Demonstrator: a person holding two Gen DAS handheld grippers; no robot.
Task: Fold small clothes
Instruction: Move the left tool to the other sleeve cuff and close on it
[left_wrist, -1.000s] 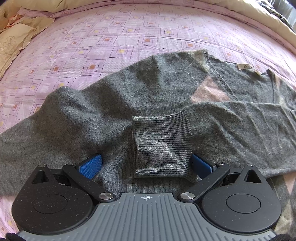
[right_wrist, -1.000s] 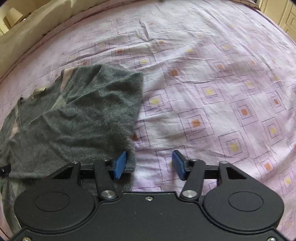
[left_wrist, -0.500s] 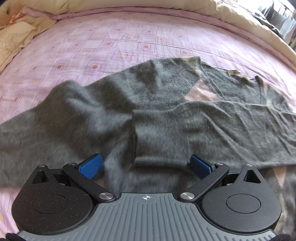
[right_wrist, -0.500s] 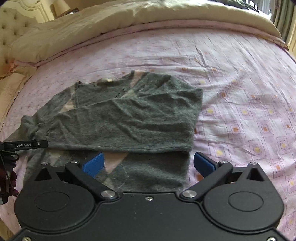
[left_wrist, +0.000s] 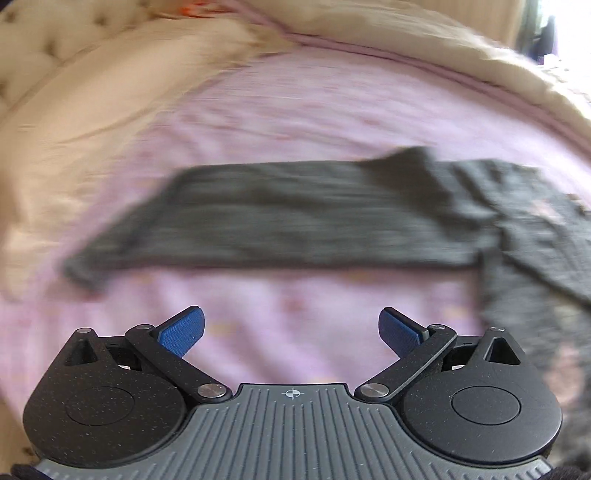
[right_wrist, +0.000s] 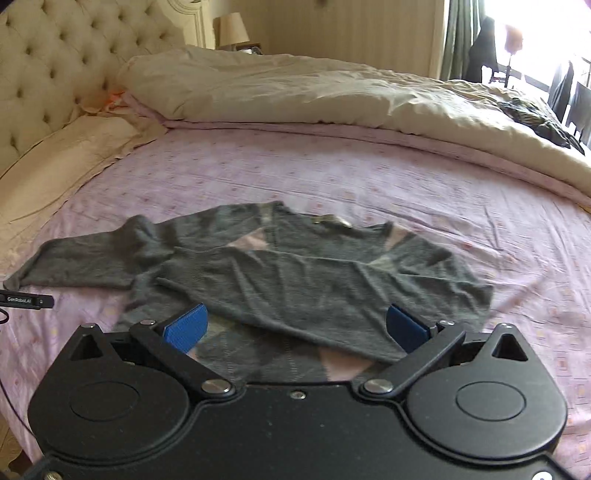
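A grey sweater (right_wrist: 295, 280) with pink diamond patches lies flat on the pink patterned bed sheet (right_wrist: 332, 173). One sleeve is folded across its chest; the other sleeve (right_wrist: 77, 262) stretches out to the left. In the blurred left wrist view that outstretched sleeve (left_wrist: 280, 225) runs across the middle, with the body at the right. My left gripper (left_wrist: 291, 332) is open over bare sheet, short of the sleeve. My right gripper (right_wrist: 295, 326) is open above the sweater's lower half, holding nothing.
A beige duvet (right_wrist: 332, 96) is bunched along the far side of the bed. A tufted headboard (right_wrist: 55, 66) and a pillow (right_wrist: 62, 155) are at the left. Dark clothes (right_wrist: 535, 118) lie at the far right. The other gripper's edge (right_wrist: 26, 300) shows at the left.
My left gripper has swung left off the sweater's cuff to face the outstretched sleeve. My right gripper has pulled back and risen, opened wider, and shows the whole sweater.
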